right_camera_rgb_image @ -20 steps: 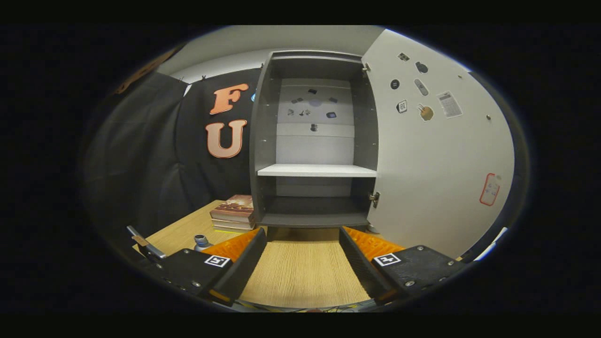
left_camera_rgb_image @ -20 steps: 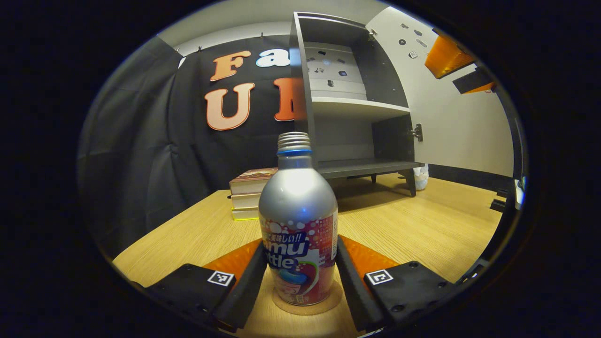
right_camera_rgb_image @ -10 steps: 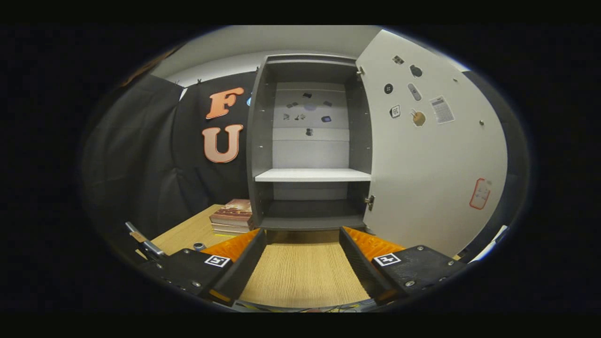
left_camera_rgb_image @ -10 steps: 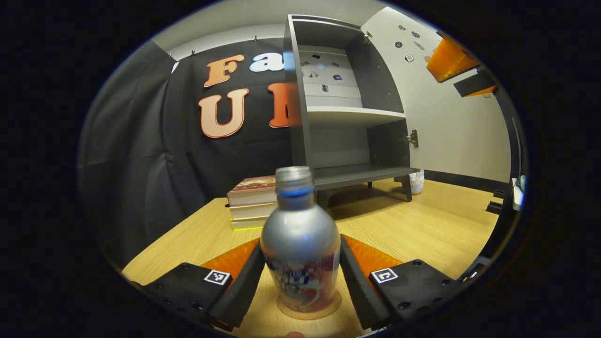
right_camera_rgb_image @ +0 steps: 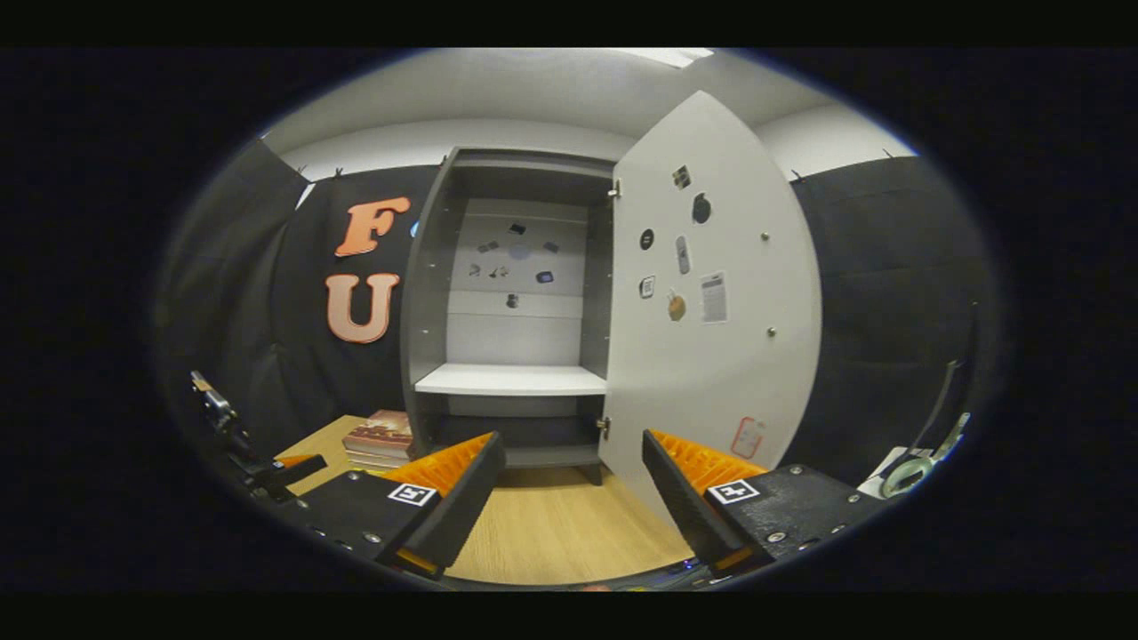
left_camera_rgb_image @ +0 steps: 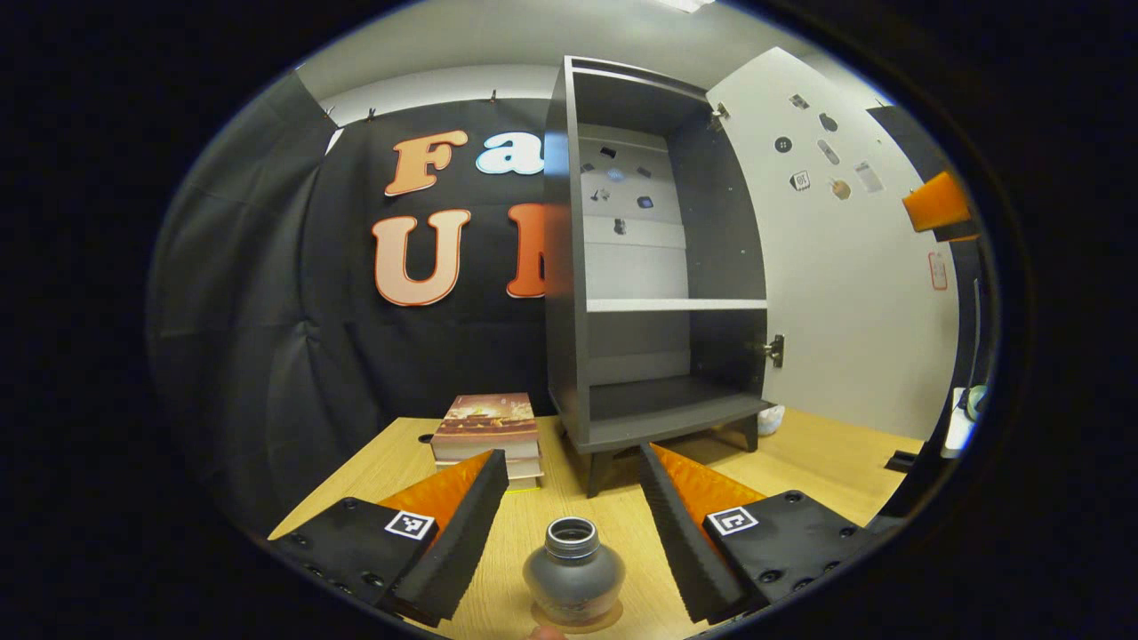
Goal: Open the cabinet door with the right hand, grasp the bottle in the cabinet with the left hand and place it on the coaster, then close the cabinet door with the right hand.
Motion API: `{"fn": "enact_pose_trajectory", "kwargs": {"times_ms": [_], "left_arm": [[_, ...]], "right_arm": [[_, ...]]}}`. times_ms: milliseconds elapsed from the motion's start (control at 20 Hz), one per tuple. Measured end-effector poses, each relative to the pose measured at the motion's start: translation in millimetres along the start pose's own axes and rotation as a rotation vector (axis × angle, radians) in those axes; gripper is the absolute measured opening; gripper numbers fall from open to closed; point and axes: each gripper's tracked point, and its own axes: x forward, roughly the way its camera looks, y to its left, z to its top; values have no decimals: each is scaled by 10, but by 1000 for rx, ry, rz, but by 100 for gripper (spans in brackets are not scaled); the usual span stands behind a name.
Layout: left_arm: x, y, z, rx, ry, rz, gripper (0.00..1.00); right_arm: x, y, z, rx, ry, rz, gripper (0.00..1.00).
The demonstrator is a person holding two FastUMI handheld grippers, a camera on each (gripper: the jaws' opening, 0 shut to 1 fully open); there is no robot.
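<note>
silver aluminium, that's the bottle (left_camera_rgb_image: 573, 569), standing upright on the round coaster (left_camera_rgb_image: 573, 615) on the wooden table (left_camera_rgb_image: 827, 462), seen from above in my left gripper view so its open neck points up at me. my left gripper (left_camera_rgb_image: 573, 516) sits above it with the fingers spread wide, one each side of the bottle and neither touching it, so i judge the placing step done and this hand free.

what's left is the door. in my right gripper view the white cabinet door (right_camera_rgb_image: 711, 311) stands swung out on hinges along its left edge, and its free edge lies to the right of centre. my right gripper (right_camera_rgb_image: 573, 498) is spread and holding nothing, pointed at the gap between cabinet (right_camera_rgb_image: 427, 293) and door, with the door's lower corner just ahead of the right-side finger. the door's long axis runs vertical, and it lies ahead and to the right of this tool, so i reckon the closing push has to come from the far, outer face, sweeping leftward toward the cabinet. the right hand is plainly the nearer one to it.

the cabinet itself: a pale shelf (right_camera_rgb_image: 511, 380) splits it into two compartments, and both look bare apart from small stickers on the back panel. a stack of books (left_camera_rgb_image: 487, 428) lies on the table just beside the cabinet's left wall, clear of the door's swing as far as i can judge.
</note>
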Motion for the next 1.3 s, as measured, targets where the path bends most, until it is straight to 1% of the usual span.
{"fn": "enact_pose_trajectory", "kwargs": {"times_ms": [150, 250, 350, 450, 500, 550, 600, 650, 800, 850, 900, 950, 1050, 1100, 1150, 1250, 1300], "left_arm": [[-31, -100, 348, -8, -28, -19, 95], [-42, -175, 556, -32, -46, -18, 95], [-35, -230, 710, -60, -52, 1, 95], [-19, -283, 816, -79, -50, 31, 96], [-13, -294, 862, -83, -47, 49, 96], [-10, -318, 891, -88, -42, 67, 95], [-19, -330, 934, -94, -40, 84, 94], [-26, -337, 985, -101, -36, 103, 96], [-106, -312, 1209, -98, -71, 165, 95], [-140, -281, 1241, -85, -79, 190, 95], [-175, -278, 1298, -76, -87, 210, 95], [-213, -284, 1335, -74, -92, 224, 95], [-268, -355, 1384, -79, -97, 242, 94], [-307, -374, 1398, -77, -96, 249, 94], [-324, -416, 1427, -72, -102, 254, 94], [-323, -474, 1518, -52, -116, 254, 94], [-319, -509, 1560, -39, -120, 252, 94]], "right_arm": [[-74, -428, 183, 9, -31, -77, 95], [-91, -734, 226, 12, -48, -125, 95], [-146, -1001, 268, 11, -61, -152, 95], [-176, -1248, 296, -3, -61, -166, 93], [-179, -1386, 303, -20, -66, -179, 97], [-181, -1509, 327, -40, -79, -194, 95], [-207, -1651, 374, -60, -91, -205, 95], [-183, -1767, 414, -81, -103, -218, 95], [-30, -2130, 489, -148, -120, -263, 95], [50, -2172, 501, -159, -119, -240, 95], [127, -2159, 497, -153, -115, -200, 95], [203, -2122, 518, -139, -118, -152, 95], [313, -2124, 560, -120, -127, -96, 95], [336, -2102, 550, -114, -124, -63, 89], [342, -2068, 544, -98, -119, -31, 92], [322, -1977, 542, -46, -107, 46, 89], [294, -1882, 545, -22, -104, 91, 94]]}}
